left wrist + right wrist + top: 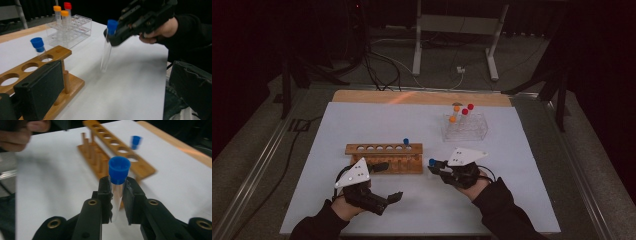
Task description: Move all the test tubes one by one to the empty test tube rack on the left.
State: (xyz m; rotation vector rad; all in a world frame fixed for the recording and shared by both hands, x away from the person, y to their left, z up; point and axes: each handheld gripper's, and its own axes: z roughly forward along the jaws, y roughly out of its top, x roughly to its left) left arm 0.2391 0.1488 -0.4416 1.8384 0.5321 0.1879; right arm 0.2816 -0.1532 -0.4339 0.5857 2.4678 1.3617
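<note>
Left gripper (388, 181): nearest the person, low on the white table (362, 125); its jaws stand wide apart with nothing between them; one jaw sits just in front of the near end of the wooden rack (384, 157), the other hangs over bare table.

Right gripper (116, 195): clamped on a clear tube with a blue cap (119, 171), gripped just under the cap; the glass hangs below the jaws, tilted, its lower end off the table; it is just beside the rack's right end.

Wooden rack: a row of round holes along the top board; one blue-capped tube (406, 142) already stands in a hole near the right end; the holes to its left look free.

Step in hand, as I judge it: bringing the held tube to a free hole; bring it upright first, line the bottom tip over the hole, lower straight; the left gripper could steady the rack.

Clear plastic rack (465, 126): farther back on the right; holds tubes with orange and red caps.
</note>
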